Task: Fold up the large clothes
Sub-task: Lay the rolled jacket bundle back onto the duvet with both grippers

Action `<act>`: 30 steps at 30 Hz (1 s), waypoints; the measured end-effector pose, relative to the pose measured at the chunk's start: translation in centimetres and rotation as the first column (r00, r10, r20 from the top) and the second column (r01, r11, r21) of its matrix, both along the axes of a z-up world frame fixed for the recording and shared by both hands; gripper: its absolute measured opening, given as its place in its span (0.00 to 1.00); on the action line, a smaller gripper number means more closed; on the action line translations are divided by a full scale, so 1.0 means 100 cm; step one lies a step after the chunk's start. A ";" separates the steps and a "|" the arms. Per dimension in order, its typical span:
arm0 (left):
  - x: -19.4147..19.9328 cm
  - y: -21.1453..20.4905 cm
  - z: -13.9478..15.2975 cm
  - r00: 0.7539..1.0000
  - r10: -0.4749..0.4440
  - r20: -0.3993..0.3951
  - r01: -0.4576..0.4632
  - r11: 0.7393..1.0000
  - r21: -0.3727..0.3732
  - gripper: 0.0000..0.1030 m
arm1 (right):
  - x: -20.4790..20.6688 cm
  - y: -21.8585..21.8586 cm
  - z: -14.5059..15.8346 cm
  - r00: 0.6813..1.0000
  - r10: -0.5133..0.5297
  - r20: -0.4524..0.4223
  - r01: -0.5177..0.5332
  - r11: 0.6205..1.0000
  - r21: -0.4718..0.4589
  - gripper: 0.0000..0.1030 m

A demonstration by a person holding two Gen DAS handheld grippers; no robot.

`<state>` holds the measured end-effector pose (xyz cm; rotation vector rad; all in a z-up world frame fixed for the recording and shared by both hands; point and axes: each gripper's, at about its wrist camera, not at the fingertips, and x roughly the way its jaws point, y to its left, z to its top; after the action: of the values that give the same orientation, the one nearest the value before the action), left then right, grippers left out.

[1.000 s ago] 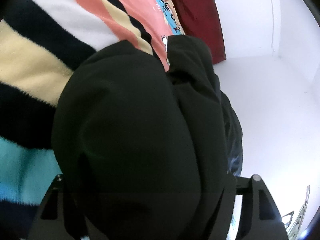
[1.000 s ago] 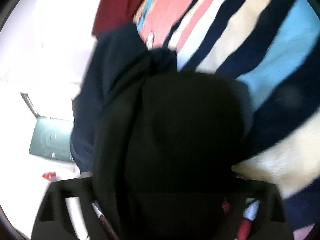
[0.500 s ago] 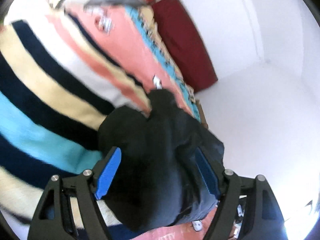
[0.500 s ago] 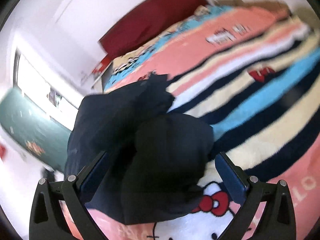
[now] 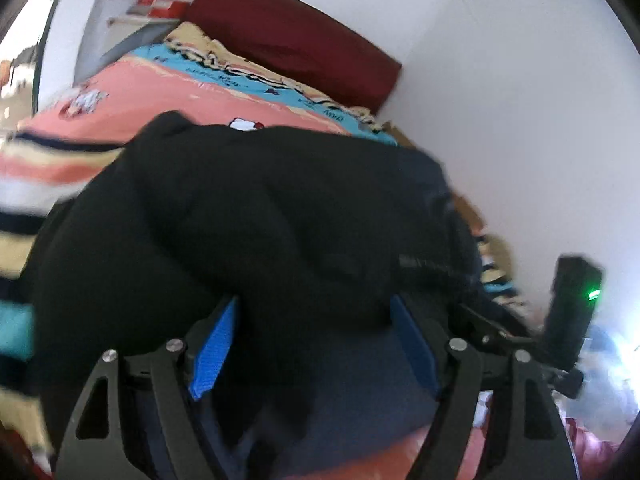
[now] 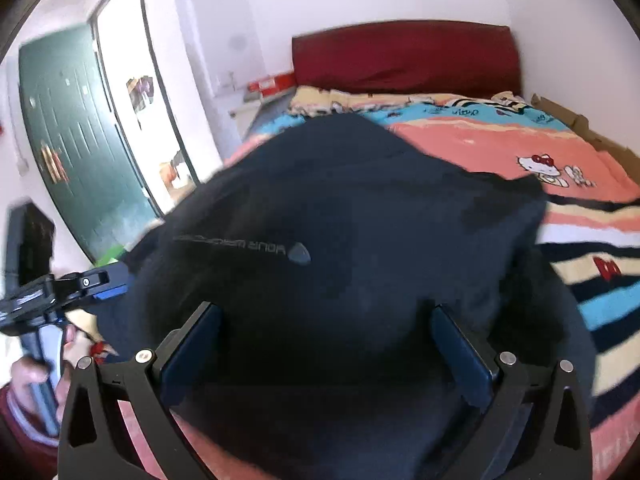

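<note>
A large dark navy garment (image 5: 280,216) lies bunched on the striped bed blanket, with grey lettering on it in the right wrist view (image 6: 328,240). My left gripper (image 5: 316,340) is open, its blue pads (image 5: 214,354) spread either side of a fold of the cloth. My right gripper (image 6: 326,344) is open too, its dark pads (image 6: 460,360) wide apart with cloth between them. The left gripper also shows in the right wrist view (image 6: 60,292), at the garment's left edge.
The bed has a pink cartoon-cat blanket (image 6: 520,152) with stripes (image 6: 600,264) and a dark red headboard (image 6: 404,56). A white wall (image 5: 520,120) runs along the bed. A green door (image 6: 68,140) and a window stand at left.
Both grippers opened after gripping the garment. The views have swung up from the blanket toward the headboard, and the garment has spread wider.
</note>
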<state>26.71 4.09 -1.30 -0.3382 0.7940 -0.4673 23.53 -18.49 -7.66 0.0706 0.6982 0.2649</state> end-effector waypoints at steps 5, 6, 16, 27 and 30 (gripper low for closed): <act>0.077 -0.032 -0.015 0.998 0.045 -0.038 -0.040 0.991 0.125 0.81 | 0.064 -0.005 -0.006 0.999 -0.039 -0.032 0.038 0.999 -0.018 0.99; 0.087 -0.033 -0.017 0.998 0.055 -0.044 -0.048 0.989 0.138 0.81 | 0.075 -0.012 -0.008 0.998 -0.043 -0.047 0.043 0.999 -0.017 0.99; 0.082 0.016 -0.021 0.984 0.167 -0.065 -0.153 0.972 0.181 0.80 | 0.063 -0.120 -0.028 0.986 -0.143 -0.089 0.144 0.990 0.010 0.97; 0.058 0.021 0.030 0.978 0.200 0.058 -0.208 0.955 0.214 0.80 | 0.030 -0.168 0.012 0.963 -0.266 -0.050 0.267 0.964 0.014 0.96; 0.064 -0.008 0.030 0.987 0.143 0.069 -0.155 0.960 0.233 0.80 | 0.029 -0.123 0.024 0.987 -0.163 0.001 0.163 0.986 -0.012 0.98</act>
<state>33.14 3.29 1.70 -0.1609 0.7593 -0.2350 26.41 -30.82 -5.27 0.1158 0.6900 0.1034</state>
